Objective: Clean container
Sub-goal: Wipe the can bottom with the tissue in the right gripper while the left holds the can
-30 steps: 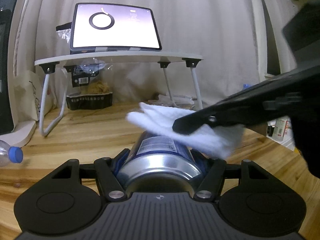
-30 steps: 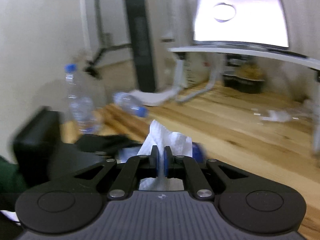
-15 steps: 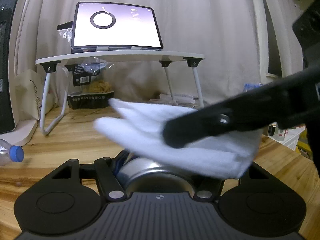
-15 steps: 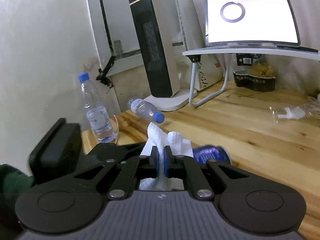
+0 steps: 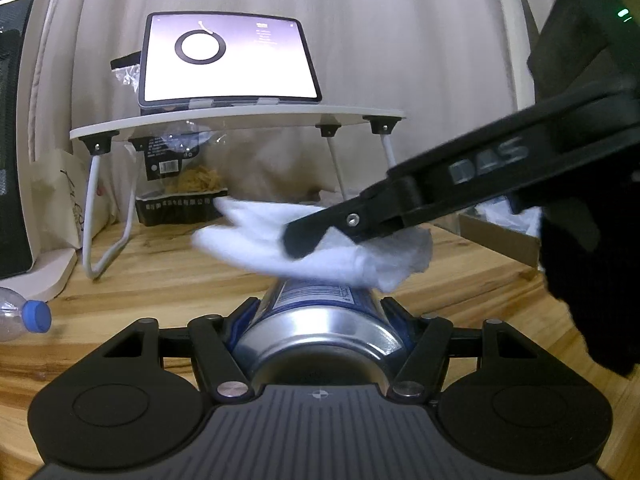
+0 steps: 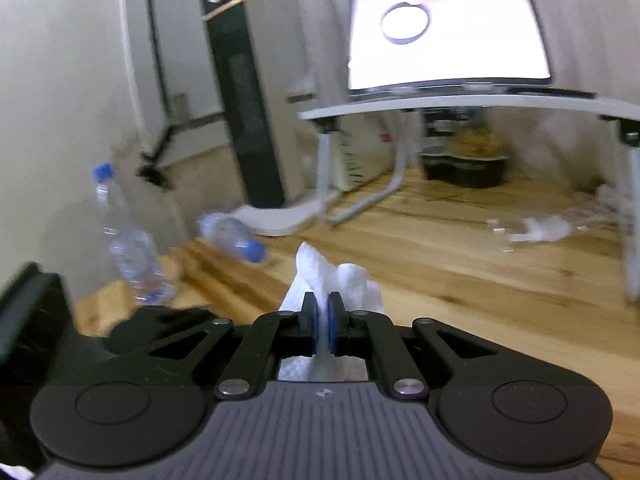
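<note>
My left gripper (image 5: 320, 308) is shut on a silver and blue metal can (image 5: 320, 320), held lying along its fingers above the wooden table (image 5: 160, 280). My right gripper (image 6: 322, 312) is shut on a white paper towel (image 6: 340, 280). In the left wrist view the right gripper (image 5: 296, 246) comes in from the right and presses the towel (image 5: 280, 240) on the far upper part of the can. The can is hidden in the right wrist view.
A small white folding table (image 5: 240, 120) with a lit tablet (image 5: 224, 64) stands behind. A black tower heater (image 6: 244, 100) is at the left. Two plastic bottles, one upright (image 6: 128, 248) and one lying (image 6: 232, 236), are nearby. A snack bag (image 5: 184, 200) sits under the folding table.
The right gripper with the towel swept toward me over the can, then back out to its far end. The left gripper kept holding the can still.
</note>
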`<state>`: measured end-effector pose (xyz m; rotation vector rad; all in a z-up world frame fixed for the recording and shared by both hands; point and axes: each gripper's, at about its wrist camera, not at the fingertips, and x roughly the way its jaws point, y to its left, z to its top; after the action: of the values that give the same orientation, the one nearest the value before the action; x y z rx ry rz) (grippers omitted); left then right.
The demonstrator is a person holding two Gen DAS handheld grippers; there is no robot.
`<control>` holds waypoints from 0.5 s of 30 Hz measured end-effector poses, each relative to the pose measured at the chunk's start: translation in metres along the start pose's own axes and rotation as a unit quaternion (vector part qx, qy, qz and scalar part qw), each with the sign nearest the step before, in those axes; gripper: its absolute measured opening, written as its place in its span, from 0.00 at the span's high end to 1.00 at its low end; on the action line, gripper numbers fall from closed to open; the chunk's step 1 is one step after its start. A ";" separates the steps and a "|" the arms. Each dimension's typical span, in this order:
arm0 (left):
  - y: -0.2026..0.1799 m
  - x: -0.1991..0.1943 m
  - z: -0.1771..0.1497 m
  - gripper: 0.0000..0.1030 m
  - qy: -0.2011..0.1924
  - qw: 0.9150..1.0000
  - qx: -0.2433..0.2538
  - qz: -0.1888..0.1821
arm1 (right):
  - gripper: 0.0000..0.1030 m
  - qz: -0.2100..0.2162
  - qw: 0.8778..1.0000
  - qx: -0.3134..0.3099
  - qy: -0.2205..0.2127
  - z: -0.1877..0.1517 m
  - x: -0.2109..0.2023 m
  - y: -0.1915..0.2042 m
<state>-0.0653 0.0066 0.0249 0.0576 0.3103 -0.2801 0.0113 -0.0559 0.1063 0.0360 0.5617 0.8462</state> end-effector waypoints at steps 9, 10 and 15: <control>0.004 -0.001 -0.001 0.35 -0.004 1.000 -0.012 -0.003 | 0.90 0.018 0.999 0.032 0.014 -0.021 -0.033 -0.012; 0.003 -0.001 -0.001 0.35 -0.004 1.000 -0.011 -0.003 | 0.90 0.001 0.999 0.047 0.015 -0.024 -0.034 -0.025; 0.002 -0.001 -0.001 0.35 -0.004 1.000 -0.007 -0.002 | 0.91 -0.098 0.991 0.080 0.031 -0.040 -0.041 -0.066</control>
<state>-0.0663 0.0089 0.0246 0.0413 0.3046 -0.2825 0.0168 -0.1369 0.0743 0.0988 0.6792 0.6111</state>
